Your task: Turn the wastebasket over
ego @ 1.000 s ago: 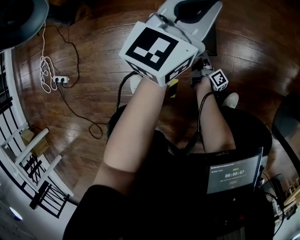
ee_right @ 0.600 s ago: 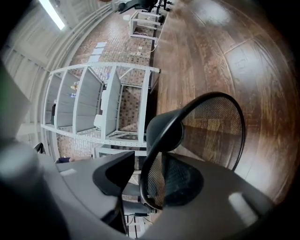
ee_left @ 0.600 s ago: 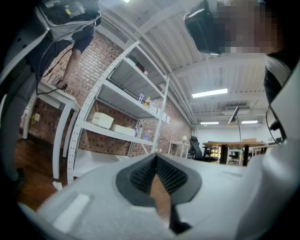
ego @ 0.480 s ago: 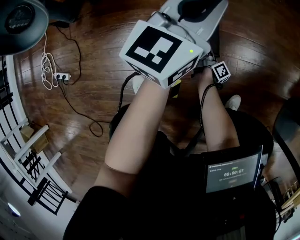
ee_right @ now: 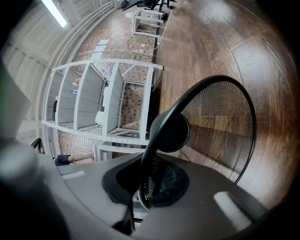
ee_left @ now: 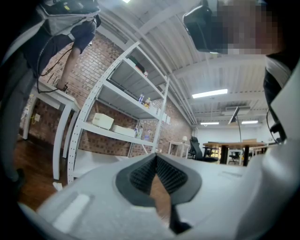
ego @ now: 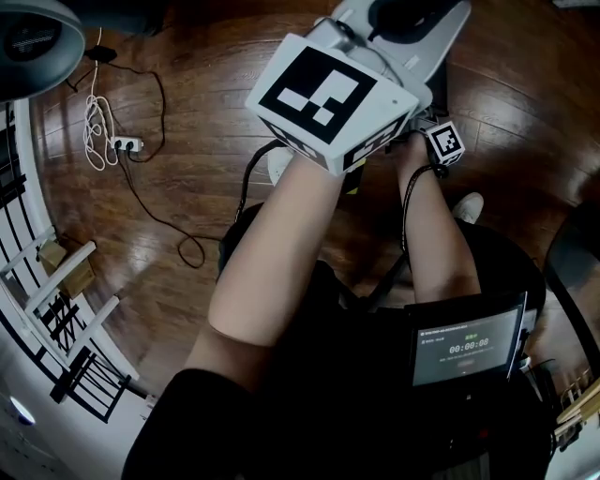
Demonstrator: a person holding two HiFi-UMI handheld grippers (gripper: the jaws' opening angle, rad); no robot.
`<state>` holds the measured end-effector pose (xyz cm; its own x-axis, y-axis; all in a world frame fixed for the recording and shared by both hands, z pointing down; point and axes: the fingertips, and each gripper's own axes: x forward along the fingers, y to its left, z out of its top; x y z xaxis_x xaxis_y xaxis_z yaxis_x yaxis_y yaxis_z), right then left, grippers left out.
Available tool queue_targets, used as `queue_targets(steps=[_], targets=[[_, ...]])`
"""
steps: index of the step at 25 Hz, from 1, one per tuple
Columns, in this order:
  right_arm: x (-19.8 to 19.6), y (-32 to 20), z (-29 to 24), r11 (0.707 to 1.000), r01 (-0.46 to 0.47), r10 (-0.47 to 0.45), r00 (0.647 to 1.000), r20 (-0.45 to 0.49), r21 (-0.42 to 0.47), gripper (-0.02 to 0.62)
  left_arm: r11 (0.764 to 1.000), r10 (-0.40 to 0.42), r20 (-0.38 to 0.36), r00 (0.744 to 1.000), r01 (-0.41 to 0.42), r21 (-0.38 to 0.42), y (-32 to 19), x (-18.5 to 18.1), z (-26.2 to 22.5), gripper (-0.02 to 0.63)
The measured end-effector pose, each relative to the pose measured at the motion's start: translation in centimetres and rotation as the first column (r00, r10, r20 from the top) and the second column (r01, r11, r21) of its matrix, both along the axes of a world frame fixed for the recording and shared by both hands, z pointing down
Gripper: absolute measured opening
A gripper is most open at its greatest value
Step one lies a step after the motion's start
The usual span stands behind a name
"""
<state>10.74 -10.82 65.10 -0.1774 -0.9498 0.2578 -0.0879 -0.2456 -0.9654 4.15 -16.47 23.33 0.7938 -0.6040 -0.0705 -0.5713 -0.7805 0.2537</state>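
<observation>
The wastebasket is black wire mesh with a solid black rim and hangs tilted above the wood floor. My right gripper is shut on its rim, which runs up between the pads. In the head view only the right gripper's small marker cube shows, and the basket is hidden behind the left gripper. My left gripper is held high and level in front of me. Its pads meet at the tip with nothing between them.
A power strip with a looped white cable lies on the wood floor at the left. A white rack stands at the lower left and a dark round thing at the top left. White shelving lines a brick wall. A tablet screen hangs at my waist.
The right gripper's marker cube has moved a little away from my body, toward the top of the head view. The left gripper has stayed about where it was.
</observation>
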Motion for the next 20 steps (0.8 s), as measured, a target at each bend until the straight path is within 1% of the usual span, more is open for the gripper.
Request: queue_targets(steps=[4, 9, 11, 13, 15, 16, 17, 19, 20], targets=[[0.2, -0.1, -0.7, 1.000, 0.025, -0.025, 0.999, -0.030, -0.009, 0.008, 1.000, -0.005, 0.002, 1.000, 0.005, 0.002, -0.2, -0.2, -0.2, 0.003], [2.5, 0.5, -5.5, 0.997, 0.067, -0.065, 0.994, -0.087, 0.022, 0.008, 1.000, 0.002, -0.004, 1.000, -0.002, 0.009, 0.8, 0.5, -3.3, 0.003], [3.3, 0.5, -6.9, 0.994, 0.104, -0.100, 0.989, -0.112, 0.034, 0.008, 1.000, 0.001, -0.002, 1.000, -0.001, 0.014, 1.3, 0.6, -3.9, 0.002], [4.2, 0.4, -7.8, 0.986, 0.166, -0.160, 0.973, -0.165, 0.024, 0.008, 1.000, -0.002, -0.003, 1.000, 0.002, 0.018, 1.5, 0.6, -4.1, 0.002], [4.8, -0.2, -8.4, 0.970, 0.244, -0.236, 0.944, -0.229, 0.005, 0.008, 1.000, -0.006, -0.004, 1.000, 0.006, 0.021, 1.3, 0.3, -3.9, 0.003], [5.0, -0.7, -8.8, 0.957, 0.290, -0.278, 0.922, -0.267, 0.005, 0.008, 1.000, -0.009, -0.005, 1.000, 0.009, 0.023, 1.1, 0.1, -3.9, 0.003], [5.2, -1.2, -9.2, 0.937, 0.348, -0.324, 0.891, -0.318, 0.019, 0.008, 1.000, -0.012, -0.007, 1.000, 0.012, 0.025, 1.0, -0.1, -3.7, 0.002], [5.8, -2.2, -10.3, 0.882, 0.470, -0.408, 0.806, -0.430, 0.044, 0.008, 0.999, -0.015, -0.009, 1.000, 0.016, 0.028, 0.9, -0.4, -3.5, 0.002], [6.1, -2.5, -10.5, 0.856, 0.515, -0.442, 0.766, -0.466, 0.035, 0.008, 0.999, -0.016, -0.009, 1.000, 0.016, 0.029, 0.8, -0.6, -3.3, 0.002]])
